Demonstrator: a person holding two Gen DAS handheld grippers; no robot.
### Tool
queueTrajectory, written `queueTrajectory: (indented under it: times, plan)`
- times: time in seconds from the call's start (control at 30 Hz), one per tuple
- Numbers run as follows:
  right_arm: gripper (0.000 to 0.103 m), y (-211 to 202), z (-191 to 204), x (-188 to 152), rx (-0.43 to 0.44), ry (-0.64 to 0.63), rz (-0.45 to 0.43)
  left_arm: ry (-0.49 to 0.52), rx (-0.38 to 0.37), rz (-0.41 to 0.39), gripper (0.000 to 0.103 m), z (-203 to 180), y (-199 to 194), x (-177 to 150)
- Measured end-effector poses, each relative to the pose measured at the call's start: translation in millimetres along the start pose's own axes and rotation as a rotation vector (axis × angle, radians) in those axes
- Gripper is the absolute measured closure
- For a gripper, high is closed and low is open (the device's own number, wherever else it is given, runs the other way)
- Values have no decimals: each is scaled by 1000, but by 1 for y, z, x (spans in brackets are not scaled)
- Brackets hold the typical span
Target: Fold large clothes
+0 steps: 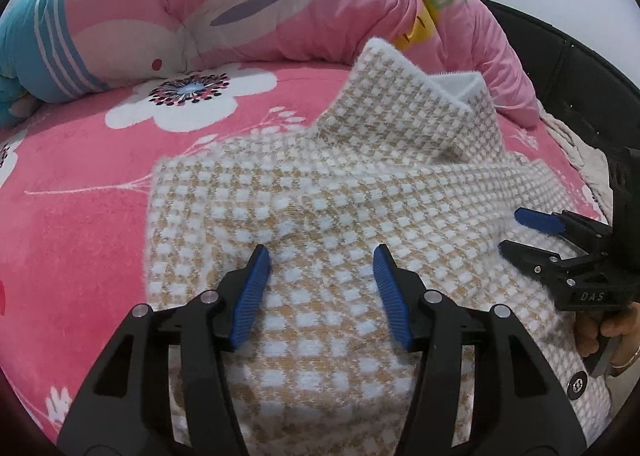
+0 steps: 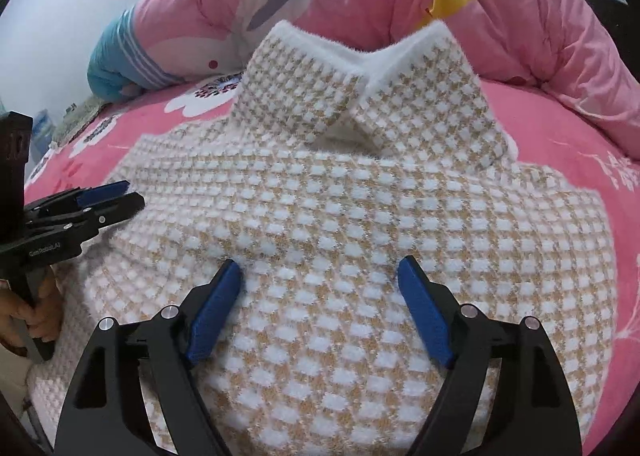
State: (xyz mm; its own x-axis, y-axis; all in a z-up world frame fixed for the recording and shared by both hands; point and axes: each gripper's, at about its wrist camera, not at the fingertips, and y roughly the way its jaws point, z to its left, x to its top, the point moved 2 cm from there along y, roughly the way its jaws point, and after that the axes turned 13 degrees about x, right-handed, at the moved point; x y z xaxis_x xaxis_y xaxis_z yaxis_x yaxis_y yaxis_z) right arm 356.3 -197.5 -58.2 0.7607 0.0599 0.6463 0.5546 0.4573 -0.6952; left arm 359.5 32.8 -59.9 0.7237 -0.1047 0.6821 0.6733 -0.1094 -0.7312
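Fuzzy tan-and-white checked knit garment with a white-edged collar [image 2: 320,215] lies spread on the pink flowered bedsheet [image 1: 80,183], collar toward the rolled pink quilt [image 1: 180,3] at the bed's far edge. It looks soft, thick and limp, likely to sag and cling, so I judge the shoulder edges or hem corners the best holds. Left gripper [image 1: 322,256] hovers over the cloth with its jaws spread wide, holding nothing. Right gripper [image 2: 320,268] is likewise spread wide and empty, its 2 blue pads [image 2: 216,308] just above the knit.
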Motion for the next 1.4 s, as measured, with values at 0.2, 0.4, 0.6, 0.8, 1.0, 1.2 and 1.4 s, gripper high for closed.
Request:
queueTrajectory:
  times: [0.2,0.4,0.6,0.8,1.0,1.2,1.4]
  plan:
    - [24,-9,-2,-5,4,1,-15,3,3,-2,50,-1,1,2]
    - [24,-9,-3,-6,10,3,-21,3,2,-2,49,-1,1,1]
    - [23,-6,-3,-5,9,5,-20,4,2,-2,49,-1,1,1]
    - [23,-7,-3,-5,8,9,-16,3,1,-1,49,0,-2,1]
    - [23,-43,10,-13,-1,39,24,42,64,-19,35,-5,-38,-4]
    - [23,-119,32,-74,-33,68,13,54,134,5,27,10,-96,-53]
    - [23,-181,33,-153,-67,170,7,31,167,26,24,26,-152,-124]
